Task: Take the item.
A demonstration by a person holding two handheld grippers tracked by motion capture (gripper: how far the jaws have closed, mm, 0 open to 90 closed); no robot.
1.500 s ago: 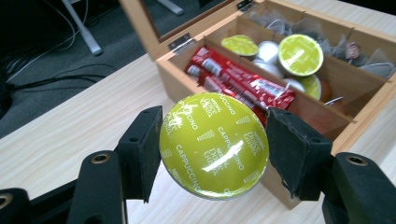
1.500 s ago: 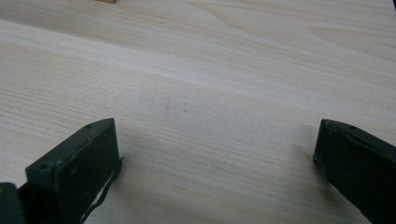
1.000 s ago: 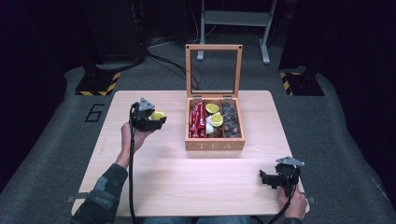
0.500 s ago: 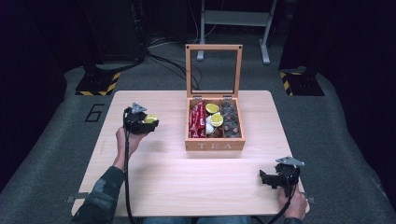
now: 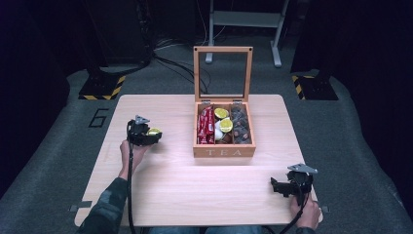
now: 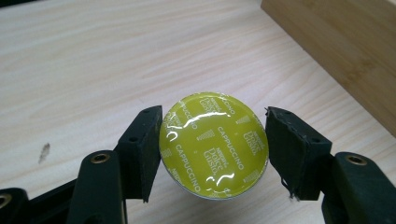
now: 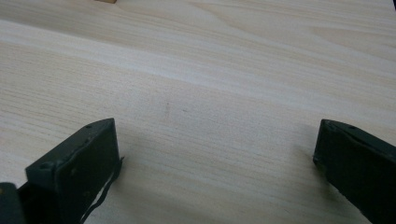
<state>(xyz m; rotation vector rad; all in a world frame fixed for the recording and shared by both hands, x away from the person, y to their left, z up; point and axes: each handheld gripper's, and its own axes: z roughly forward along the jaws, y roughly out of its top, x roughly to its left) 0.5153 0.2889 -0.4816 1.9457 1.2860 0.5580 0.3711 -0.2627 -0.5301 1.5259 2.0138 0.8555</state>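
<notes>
A yellow-green cappuccino capsule [image 6: 214,144] sits foil side up between the jaws of my left gripper [image 6: 214,113], which is shut on it. From above, that gripper [image 5: 152,136] and the capsule [image 5: 154,130] are over the left part of the table, left of the wooden tea box [image 5: 223,151]. The box stands open with its glass lid [image 5: 223,73] upright. It holds red packets [image 5: 205,126], yellow capsules [image 5: 221,113] and dark capsules [image 5: 240,126]. My right gripper [image 5: 274,185] is at the table's front right; its jaws [image 7: 215,126] stand wide open over bare wood.
The light wooden table [image 5: 195,195] has bare wood between the two grippers and in front of the box. A side wall of the box [image 6: 336,51] lies to the upper right in the left gripper view. Dark floor and stand feet surround the table.
My left gripper has carried the capsule leftward and toward the person, away from the tea box. The right gripper has stayed put.
</notes>
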